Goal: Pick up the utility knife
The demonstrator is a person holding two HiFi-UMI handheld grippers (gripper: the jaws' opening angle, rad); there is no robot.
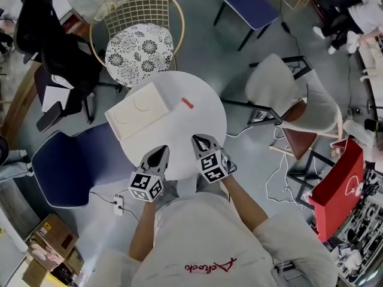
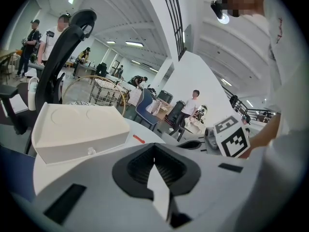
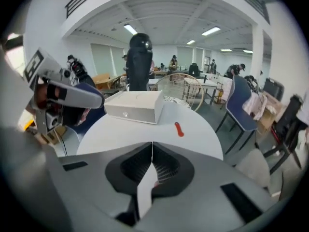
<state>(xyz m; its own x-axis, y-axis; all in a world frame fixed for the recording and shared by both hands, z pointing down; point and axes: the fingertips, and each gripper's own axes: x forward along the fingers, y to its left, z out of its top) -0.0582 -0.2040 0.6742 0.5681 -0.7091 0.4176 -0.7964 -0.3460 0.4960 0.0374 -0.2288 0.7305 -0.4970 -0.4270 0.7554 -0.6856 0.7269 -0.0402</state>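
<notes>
Red utility knife [image 1: 187,103]: lies flat on the round white table [image 1: 200,127], past the middle toward its far right edge. It is near the right corner of the white box [image 1: 140,109] but apart from it.
Left gripper [image 2: 154,150]: hovers over the near edge of the table, jaws pressed together with nothing between them.
Right gripper [image 3: 152,151]: sits beside the left one at the near edge, aimed across the top toward the knife — jaws likewise closed and empty.
Step in hand: the reach seems not yet begun; both tools are well apart from the knife.
Risk, closed jaws: arriving without opening would likely just shove the knife across the smooth top, possibly toward the far right edge and off it.
Risk, low profile: the knife is thin and lies flat, so pads coming in too high may catch only its upper face and let it slip. If they come in too steep, the tips could jam on the tabletop.
Risk, box: jaws spread wide on the knife's left side could nudge the box corner.
Risk, blade: the knife is too small to tell whether the blade is out — a grip at the wrong end could hold poorly.
</notes>
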